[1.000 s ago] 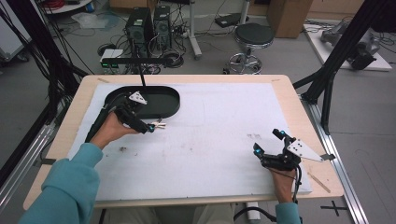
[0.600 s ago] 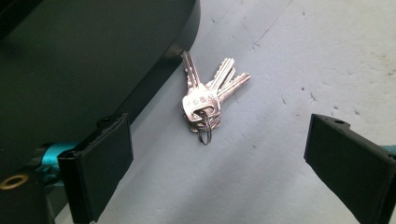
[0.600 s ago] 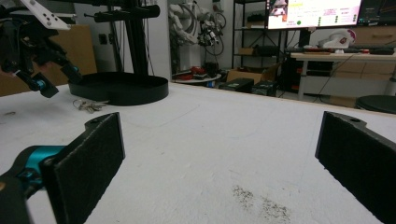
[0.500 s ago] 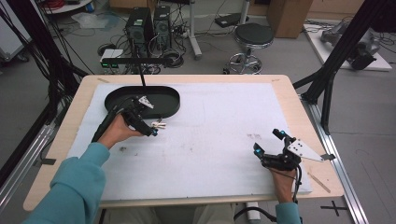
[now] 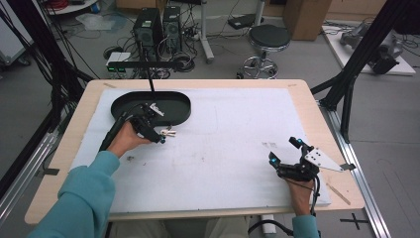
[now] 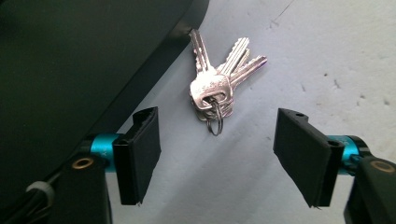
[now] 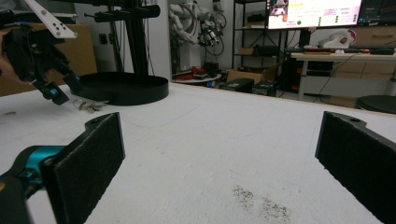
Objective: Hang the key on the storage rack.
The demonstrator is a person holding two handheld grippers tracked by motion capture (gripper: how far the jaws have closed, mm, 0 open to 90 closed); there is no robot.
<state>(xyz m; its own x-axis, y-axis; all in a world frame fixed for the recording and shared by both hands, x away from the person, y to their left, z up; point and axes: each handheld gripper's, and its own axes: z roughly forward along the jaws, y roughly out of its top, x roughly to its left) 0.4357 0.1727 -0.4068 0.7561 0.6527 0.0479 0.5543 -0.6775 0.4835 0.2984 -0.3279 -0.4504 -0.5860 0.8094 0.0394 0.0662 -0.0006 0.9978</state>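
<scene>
A bunch of silver keys [image 6: 217,86] on a ring lies on the white table cover, right against the outer rim of a black oval tray [image 5: 163,105]. In the high view the keys [image 5: 167,132] sit just in front of the tray's near edge. My left gripper [image 6: 217,156] hovers over them, open, with the keys a little ahead of its two jaws and nothing between the pads. My right gripper [image 5: 286,153] rests near the table's front right, open and empty. From the right gripper view the keys [image 7: 89,106] and the left gripper [image 7: 60,90] show far off.
The white cover [image 5: 223,144] spreads over the wooden table. A dark smudge [image 7: 259,205] marks the cover close to the right gripper. A black post [image 5: 150,79] rises behind the tray. Computers, a stool [image 5: 267,39] and cables stand on the floor beyond the table.
My left gripper has shifted a little to the right and forward, from over the tray's front edge to above the keys. The right gripper has stayed put.
</scene>
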